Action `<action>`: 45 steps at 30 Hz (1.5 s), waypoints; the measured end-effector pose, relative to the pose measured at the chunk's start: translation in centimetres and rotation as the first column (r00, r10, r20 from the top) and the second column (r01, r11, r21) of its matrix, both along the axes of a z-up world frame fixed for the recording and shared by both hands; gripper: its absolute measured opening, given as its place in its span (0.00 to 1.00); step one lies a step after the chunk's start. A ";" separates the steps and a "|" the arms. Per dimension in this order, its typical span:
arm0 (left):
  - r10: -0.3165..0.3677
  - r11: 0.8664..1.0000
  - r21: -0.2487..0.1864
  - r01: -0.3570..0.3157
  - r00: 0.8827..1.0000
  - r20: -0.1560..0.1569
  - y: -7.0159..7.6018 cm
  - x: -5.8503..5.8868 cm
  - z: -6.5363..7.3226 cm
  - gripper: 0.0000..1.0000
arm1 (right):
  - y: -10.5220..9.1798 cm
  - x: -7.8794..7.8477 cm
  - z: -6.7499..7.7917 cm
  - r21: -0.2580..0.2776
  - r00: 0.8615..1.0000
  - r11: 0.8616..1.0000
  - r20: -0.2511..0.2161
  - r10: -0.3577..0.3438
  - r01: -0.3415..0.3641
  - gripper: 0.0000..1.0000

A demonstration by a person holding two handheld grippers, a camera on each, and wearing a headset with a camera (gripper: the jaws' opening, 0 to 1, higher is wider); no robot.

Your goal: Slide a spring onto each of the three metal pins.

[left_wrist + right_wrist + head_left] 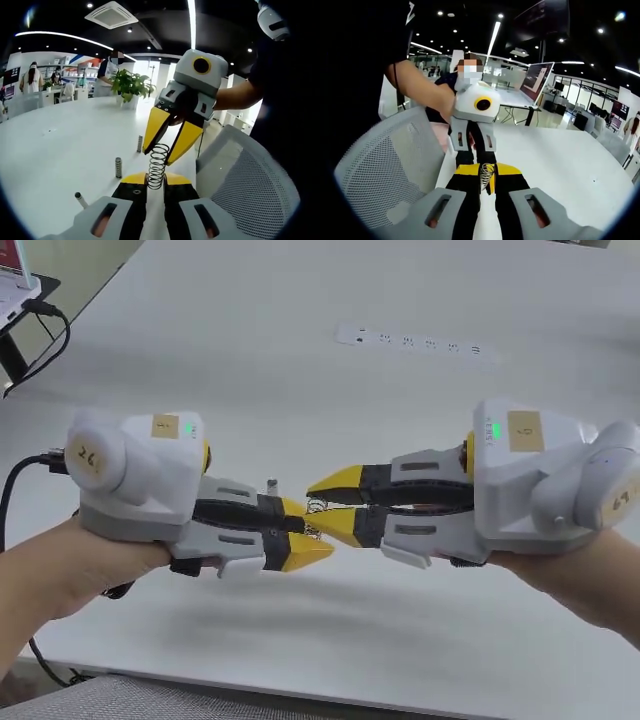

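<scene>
Yellow-tipped, the two grippers meet nose to nose just above the white table (300, 370). The left gripper (155, 181) is pressed onto the near end of a wire spring (157, 166), which stands out from between its tips. The right gripper (159, 157) faces it with jaws spread in a V, one tip on each side of the spring's far end; whether they touch the coils I cannot tell.

In the left gripper view three pins stand on the table beyond the spring, well apart from it. The far pin (140, 143) and the middle pin (118, 167) look ribbed, too small to say more. The near pin (80, 199) is smooth with a dark cap and leans.

A power strip (415, 342) lies further back, and a mesh chair (250, 185) sits at the table's edge.
</scene>
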State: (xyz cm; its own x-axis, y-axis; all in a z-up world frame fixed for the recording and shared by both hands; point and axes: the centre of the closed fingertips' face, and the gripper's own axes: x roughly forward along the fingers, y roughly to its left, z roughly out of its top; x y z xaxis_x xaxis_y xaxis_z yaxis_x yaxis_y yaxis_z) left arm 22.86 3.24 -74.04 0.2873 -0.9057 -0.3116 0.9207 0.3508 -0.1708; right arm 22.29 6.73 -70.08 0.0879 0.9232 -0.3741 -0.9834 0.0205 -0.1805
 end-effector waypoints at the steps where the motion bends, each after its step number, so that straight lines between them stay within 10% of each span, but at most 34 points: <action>1: 0.001 1.000 -0.004 -0.001 1.000 -0.004 0.0 0.0 0.0 0.06 | 0.0 0.0 0.0 0.000 1.000 1.000 0.001 -0.001 0.001 0.07; 29: 0.113 0.994 0.003 -0.113 0.993 -0.027 3.0 0.7 -0.8 0.25 | -0.3 0.5 -0.4 -0.025 1.000 1.000 0.017 -0.014 0.014 0.07; 45: 0.218 0.974 0.055 -0.218 0.976 0.004 6.4 1.4 -1.9 0.58 | -0.5 0.9 -0.6 -0.038 0.999 0.999 0.020 -0.027 0.028 0.07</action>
